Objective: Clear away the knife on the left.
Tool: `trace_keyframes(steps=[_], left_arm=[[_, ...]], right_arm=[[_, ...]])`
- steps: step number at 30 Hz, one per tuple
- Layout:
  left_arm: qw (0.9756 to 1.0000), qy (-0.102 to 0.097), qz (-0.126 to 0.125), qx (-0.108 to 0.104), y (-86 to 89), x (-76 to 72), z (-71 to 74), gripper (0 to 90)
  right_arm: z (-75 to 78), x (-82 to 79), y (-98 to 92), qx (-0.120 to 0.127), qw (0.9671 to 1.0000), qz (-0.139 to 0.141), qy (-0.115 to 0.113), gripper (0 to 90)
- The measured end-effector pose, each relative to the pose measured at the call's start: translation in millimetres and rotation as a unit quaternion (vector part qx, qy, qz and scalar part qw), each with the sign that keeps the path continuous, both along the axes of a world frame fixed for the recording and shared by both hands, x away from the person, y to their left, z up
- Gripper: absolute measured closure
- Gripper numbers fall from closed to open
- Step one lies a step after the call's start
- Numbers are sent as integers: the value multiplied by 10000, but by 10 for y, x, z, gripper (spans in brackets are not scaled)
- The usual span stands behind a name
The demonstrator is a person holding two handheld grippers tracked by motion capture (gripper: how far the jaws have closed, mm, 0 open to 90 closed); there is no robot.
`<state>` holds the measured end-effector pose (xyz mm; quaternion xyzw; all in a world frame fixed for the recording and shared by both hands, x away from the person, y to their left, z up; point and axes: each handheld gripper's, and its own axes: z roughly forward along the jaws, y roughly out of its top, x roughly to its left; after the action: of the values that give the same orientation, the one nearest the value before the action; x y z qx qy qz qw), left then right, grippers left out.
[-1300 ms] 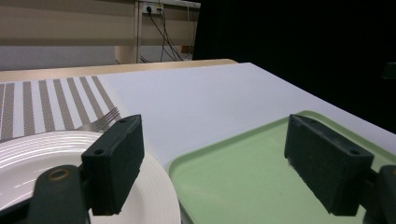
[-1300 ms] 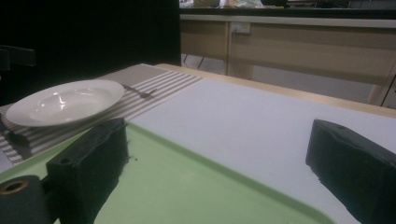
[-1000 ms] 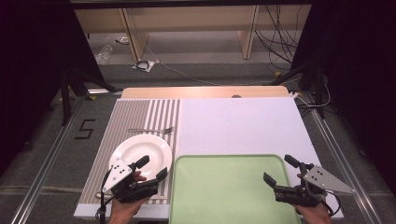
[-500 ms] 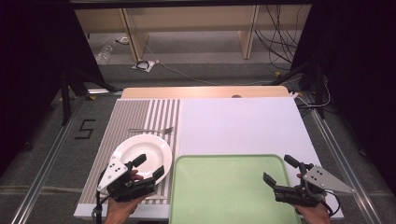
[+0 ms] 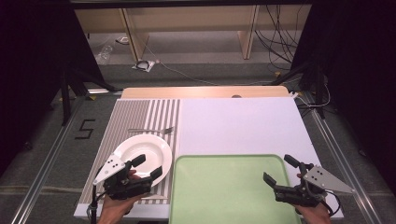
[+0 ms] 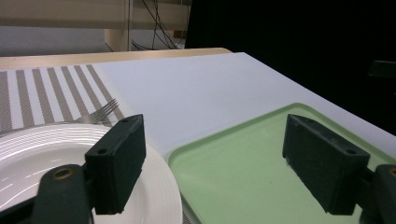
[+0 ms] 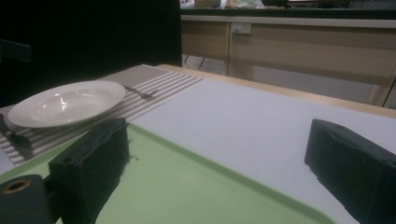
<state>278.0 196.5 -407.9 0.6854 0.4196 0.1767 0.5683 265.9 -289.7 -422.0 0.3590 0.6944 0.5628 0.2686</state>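
Observation:
A white plate [image 5: 142, 150] lies on a striped placemat [image 5: 140, 114] at the table's left. A fork [image 5: 150, 130] rests on the mat just beyond it. A light green tray [image 5: 229, 186] sits at the front centre. My left gripper [image 5: 147, 166] hovers open over the plate's near right rim. In the left gripper view its jaws [image 6: 219, 168] span the plate [image 6: 28, 158] and the tray [image 6: 243, 172], holding nothing. My right gripper [image 5: 279, 169] is open over the tray's right edge, also empty. The right gripper view has the plate [image 7: 65, 100] and fork [image 7: 140, 93] off to its left.
A white board [image 5: 238, 123] covers the table's right and far part. A wooden strip [image 5: 205, 92] runs along the far edge. Beyond the table are a floor with cables [image 5: 149, 65] and wooden furniture legs.
My left gripper has drifted slightly to the left over the plate's rim. The right gripper, plate, fork and tray have stayed put.

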Motion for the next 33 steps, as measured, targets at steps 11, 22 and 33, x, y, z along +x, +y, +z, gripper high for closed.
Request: trace_keyframes(steps=[11, 22, 33], left_arm=[[9993, 182, -81, 301, 153, 7, 6, 224], [9964, 557, -167, 612, 306, -18, -80, 228], [9871, 926, -411, 1243, 425, -53, -113, 238]], right_arm=[[6, -2, -2, -3, 10000, 4, -3, 74], [4, -3, 9, 30, 10000, 34, -9, 76], [1, -3, 21, 25, 10000, 65, 33, 77]])
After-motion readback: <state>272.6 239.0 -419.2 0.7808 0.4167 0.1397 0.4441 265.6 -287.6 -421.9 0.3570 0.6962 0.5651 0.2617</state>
